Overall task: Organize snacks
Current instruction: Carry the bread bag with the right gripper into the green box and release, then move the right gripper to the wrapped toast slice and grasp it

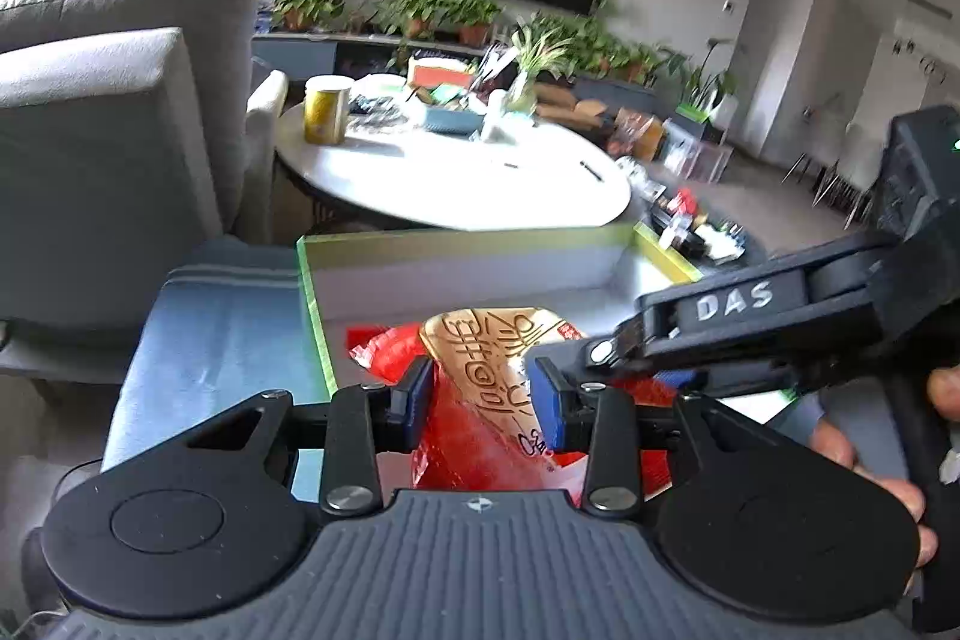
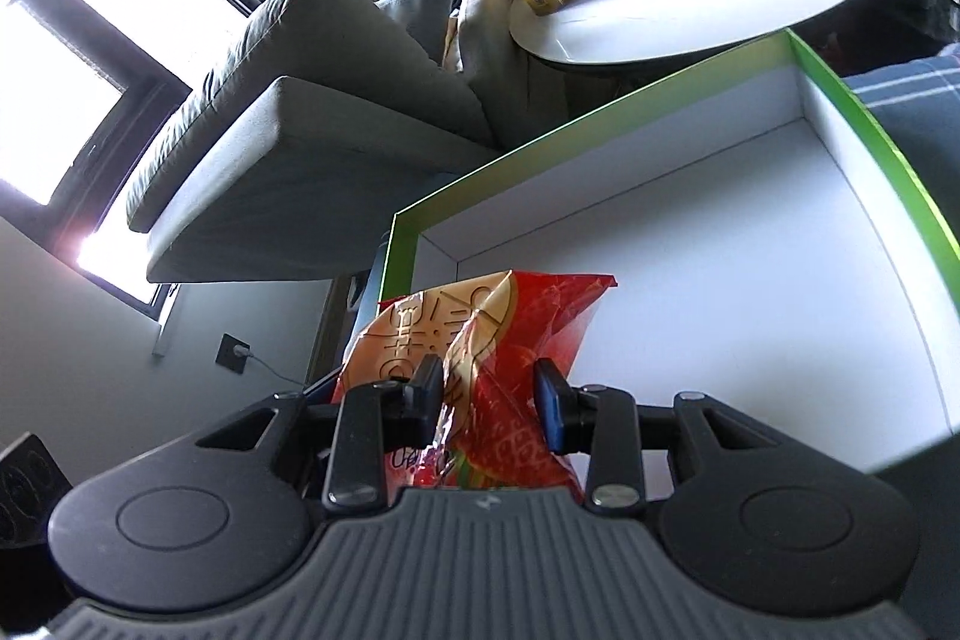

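A red and gold snack bag (image 1: 480, 358) hangs over the near part of a white box with a green rim (image 1: 468, 239). My left gripper (image 1: 483, 400) is shut on it, with the blue pads pressing its crinkled sides. My right gripper (image 1: 591, 355) comes in from the right, its tips at the bag's right edge. In the right wrist view, the right gripper (image 2: 489, 394) is shut on the red and gold bag (image 2: 510, 322), which stands above the near left corner of the box (image 2: 600, 119). What shows of the box's white floor is bare.
The box rests on a blue striped cloth (image 1: 210, 328). A grey sofa (image 1: 108, 100) stands to the left. Beyond is a round white table (image 1: 456, 178) with a yellow can (image 1: 327, 109) and clutter. A person's hand (image 1: 870, 460) holds the right gripper's handle.
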`<state>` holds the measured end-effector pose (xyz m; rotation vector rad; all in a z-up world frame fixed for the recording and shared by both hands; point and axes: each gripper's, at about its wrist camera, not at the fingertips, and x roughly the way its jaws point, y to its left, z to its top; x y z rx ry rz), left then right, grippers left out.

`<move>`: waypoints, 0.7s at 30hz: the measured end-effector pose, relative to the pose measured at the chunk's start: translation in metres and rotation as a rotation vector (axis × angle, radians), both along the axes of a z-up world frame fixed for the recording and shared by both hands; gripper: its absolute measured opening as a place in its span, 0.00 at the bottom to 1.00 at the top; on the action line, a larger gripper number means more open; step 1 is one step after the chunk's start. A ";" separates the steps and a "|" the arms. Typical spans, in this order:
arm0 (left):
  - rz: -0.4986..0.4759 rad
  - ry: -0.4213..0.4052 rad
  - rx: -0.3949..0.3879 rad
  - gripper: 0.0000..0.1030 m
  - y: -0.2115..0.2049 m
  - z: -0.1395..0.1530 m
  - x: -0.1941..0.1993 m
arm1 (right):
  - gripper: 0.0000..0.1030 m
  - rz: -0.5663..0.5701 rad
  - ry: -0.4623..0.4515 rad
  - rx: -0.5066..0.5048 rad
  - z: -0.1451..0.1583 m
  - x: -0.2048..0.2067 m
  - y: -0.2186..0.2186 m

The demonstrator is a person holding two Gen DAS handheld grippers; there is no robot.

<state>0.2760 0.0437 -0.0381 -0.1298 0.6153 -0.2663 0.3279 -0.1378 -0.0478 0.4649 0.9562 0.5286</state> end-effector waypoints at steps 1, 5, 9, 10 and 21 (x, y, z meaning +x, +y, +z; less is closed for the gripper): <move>0.005 0.003 0.008 0.32 0.001 -0.003 -0.003 | 0.46 -0.011 -0.012 -0.009 -0.001 -0.001 -0.001; -0.003 0.004 0.019 0.36 0.005 -0.003 -0.017 | 0.46 -0.031 -0.077 -0.046 0.007 -0.015 -0.013; 0.006 -0.019 0.017 0.40 0.004 0.012 -0.033 | 0.50 -0.035 -0.123 -0.083 0.020 -0.034 -0.022; 0.006 -0.025 0.009 0.41 0.004 0.017 -0.037 | 0.51 -0.030 -0.136 -0.093 0.024 -0.041 -0.023; -0.010 -0.042 0.012 0.53 -0.012 0.040 -0.097 | 0.57 -0.023 -0.160 -0.175 0.037 -0.103 -0.042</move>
